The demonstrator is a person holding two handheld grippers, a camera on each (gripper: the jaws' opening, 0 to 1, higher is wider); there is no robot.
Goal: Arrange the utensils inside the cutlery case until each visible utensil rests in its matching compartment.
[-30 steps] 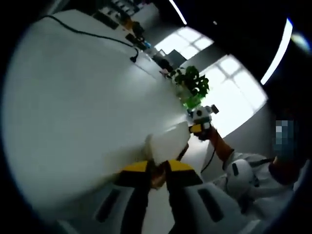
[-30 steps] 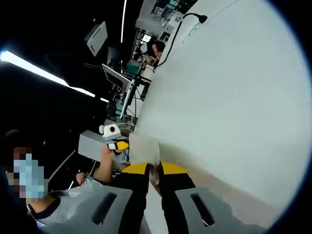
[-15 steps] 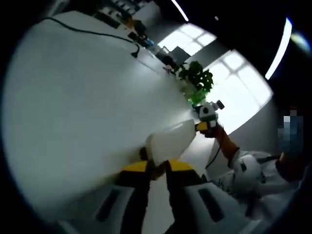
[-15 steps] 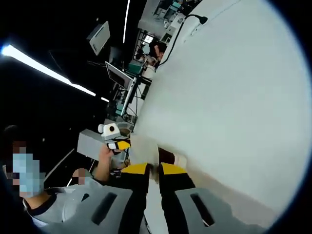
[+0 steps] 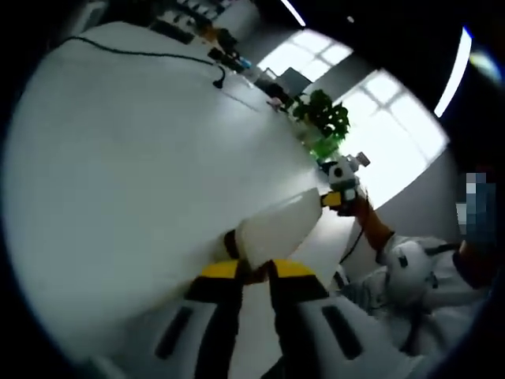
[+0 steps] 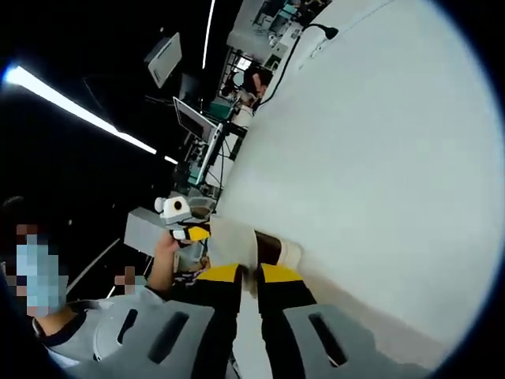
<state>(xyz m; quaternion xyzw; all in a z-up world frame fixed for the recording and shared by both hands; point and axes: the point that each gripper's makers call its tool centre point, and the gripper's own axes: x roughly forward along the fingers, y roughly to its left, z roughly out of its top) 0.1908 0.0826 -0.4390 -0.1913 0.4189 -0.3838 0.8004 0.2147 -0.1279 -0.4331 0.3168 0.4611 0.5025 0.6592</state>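
Note:
A white cutlery case is held in the air between both grippers, close to the white table's edge. My left gripper is shut on one end of it, where a dark brown part shows. At the case's far end the right gripper grips it, held by a hand. In the right gripper view my right gripper is shut on the case, with a brown band beside the jaws. The left gripper holds the opposite end. No utensils can be made out.
A wide white table lies beyond the case, with a black cable across its far part. A green plant stands before bright windows. A person in white clothes holds the grippers. Desks with screens stand behind.
The case has slid a little further into both views, and the brown part at its ends now shows more. Both grippers have stayed shut on it.

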